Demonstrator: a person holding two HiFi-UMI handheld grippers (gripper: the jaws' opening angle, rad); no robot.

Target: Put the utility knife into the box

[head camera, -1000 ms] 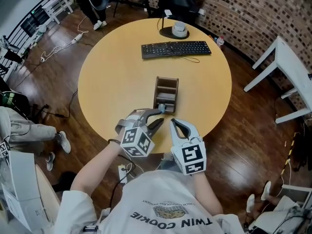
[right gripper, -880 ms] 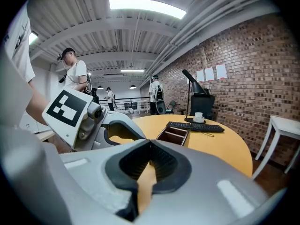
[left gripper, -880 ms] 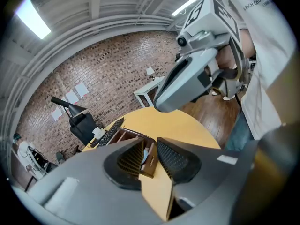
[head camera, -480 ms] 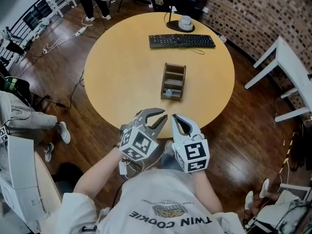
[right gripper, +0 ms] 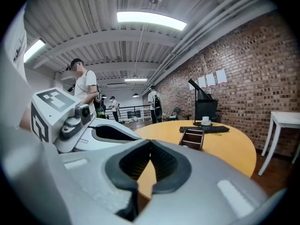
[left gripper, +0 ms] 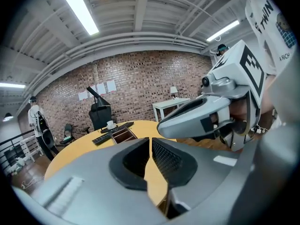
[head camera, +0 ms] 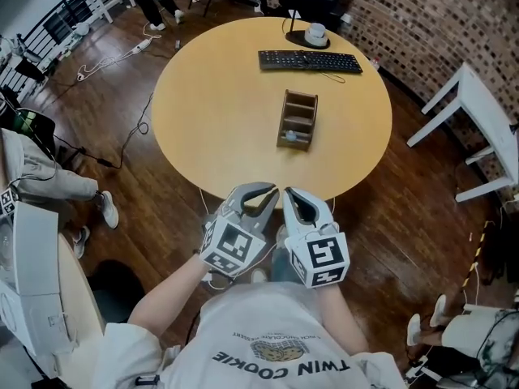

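Observation:
A brown wooden box (head camera: 297,118) with several compartments stands on the round yellow table (head camera: 219,104). A small pale blue-grey piece, apparently the utility knife (head camera: 291,136), sits in its near end. Both grippers hang side by side off the table's near edge, close to my chest. My left gripper (head camera: 270,191) has just been closing; its tips (left gripper: 150,140) now meet with nothing between them. My right gripper (head camera: 289,194) is shut and empty too, tips touching (right gripper: 150,143). The box (right gripper: 192,137) stands well ahead of both.
A black keyboard (head camera: 310,60) and a white cup on a black base (head camera: 315,32) lie at the table's far edge. A white side table (head camera: 478,104) stands to the right. Cables (head camera: 122,55) trail over the wooden floor, and a seated person's legs (head camera: 49,185) are at the left.
Both grippers have drawn back from the box, off the table's near edge toward my body. The left jaws, wide apart at the box a second ago, have closed empty.

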